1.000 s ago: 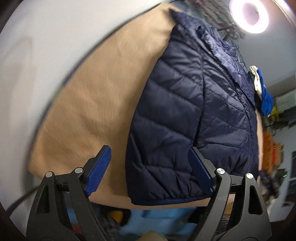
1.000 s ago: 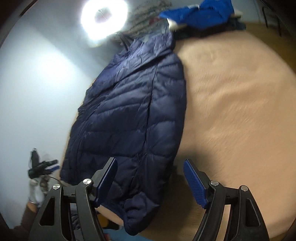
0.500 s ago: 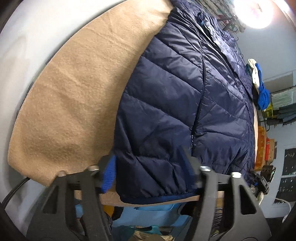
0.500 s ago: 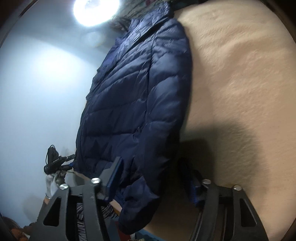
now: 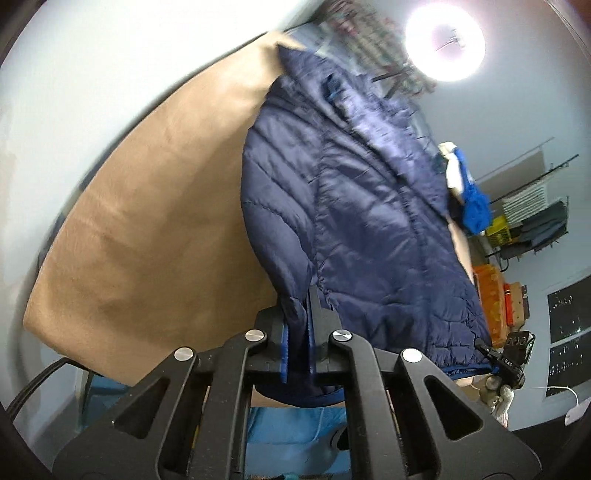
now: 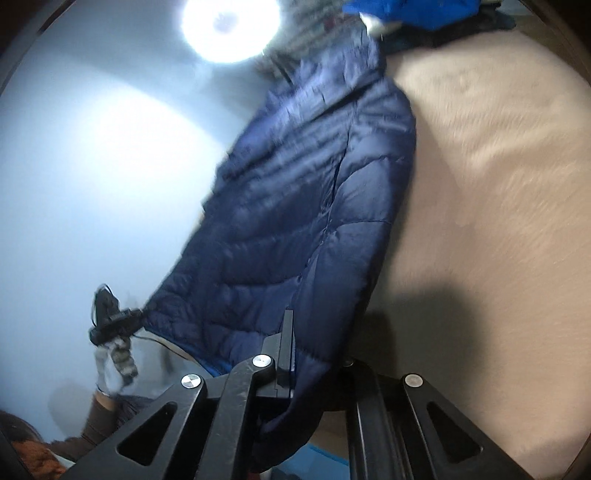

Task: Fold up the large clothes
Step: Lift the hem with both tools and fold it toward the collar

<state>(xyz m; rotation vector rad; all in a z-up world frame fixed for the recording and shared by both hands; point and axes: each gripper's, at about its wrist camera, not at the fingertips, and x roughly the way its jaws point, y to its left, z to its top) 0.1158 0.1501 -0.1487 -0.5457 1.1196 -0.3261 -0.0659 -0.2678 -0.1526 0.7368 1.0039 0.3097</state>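
Note:
A navy quilted puffer jacket (image 5: 354, 221) lies lengthwise on a tan blanket-covered surface (image 5: 147, 229). My left gripper (image 5: 299, 325) is shut on the jacket's hem at its left corner, with fabric pinched between the blue pads. In the right wrist view the jacket (image 6: 295, 229) runs up the middle. My right gripper (image 6: 314, 354) is shut on the jacket's hem at its right corner; the fabric hides the right finger. Both corners are raised off the surface.
A bright ring light (image 5: 445, 44) shines at the far end. A pile of blue and white clothes (image 5: 469, 195) lies beyond the jacket's collar, also in the right wrist view (image 6: 413, 11). Shelves and orange boxes (image 5: 495, 291) stand at right. The left gripper (image 6: 114, 317) shows at the jacket's other corner.
Both grippers moved in to the jacket's hem and shut on it, left and right corner. The hem has lifted off the blanket.

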